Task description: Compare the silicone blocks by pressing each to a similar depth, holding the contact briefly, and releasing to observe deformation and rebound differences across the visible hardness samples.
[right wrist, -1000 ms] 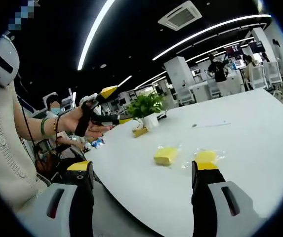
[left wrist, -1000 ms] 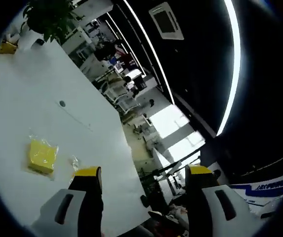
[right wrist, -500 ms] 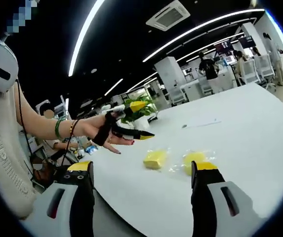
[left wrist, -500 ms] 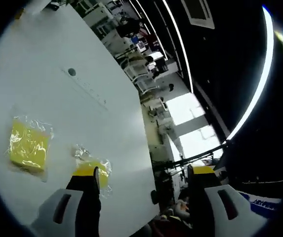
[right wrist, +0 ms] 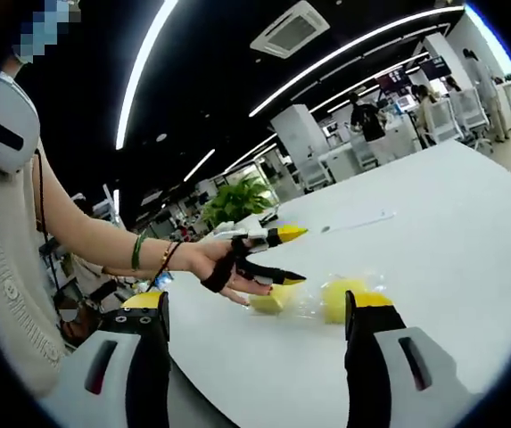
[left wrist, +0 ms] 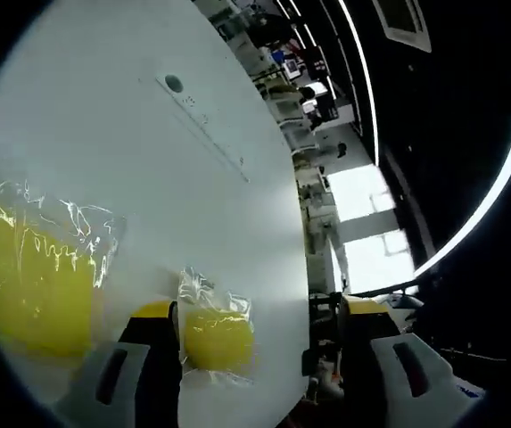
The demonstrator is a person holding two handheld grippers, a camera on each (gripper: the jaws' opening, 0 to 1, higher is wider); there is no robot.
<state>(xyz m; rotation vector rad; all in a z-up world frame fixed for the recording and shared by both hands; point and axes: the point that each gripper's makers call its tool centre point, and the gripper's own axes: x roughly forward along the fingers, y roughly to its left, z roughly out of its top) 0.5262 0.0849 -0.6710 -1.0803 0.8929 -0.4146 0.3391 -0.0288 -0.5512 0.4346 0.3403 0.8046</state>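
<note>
Jaws of the left gripper (left wrist: 255,314) stood wide apart, holding nothing, with a small yellow silicone block in a clear plastic wrapper (left wrist: 218,337) lying between them, close against the left jaw's yellow tip. Whether the tip touched the wrapper could not be told. A larger yellow wrapped silicone block (left wrist: 32,276) lay outside the left jaw, further off. In the right gripper view, the left gripper (right wrist: 277,254), held in the person's hand (right wrist: 224,267), hovered over the blocks on the white round surface (right wrist: 433,232). Jaws of the right gripper (right wrist: 255,308) were also wide open and empty, set back from both blocks. By my judgement the left gripper was nearer and placed to press the small block.
</note>
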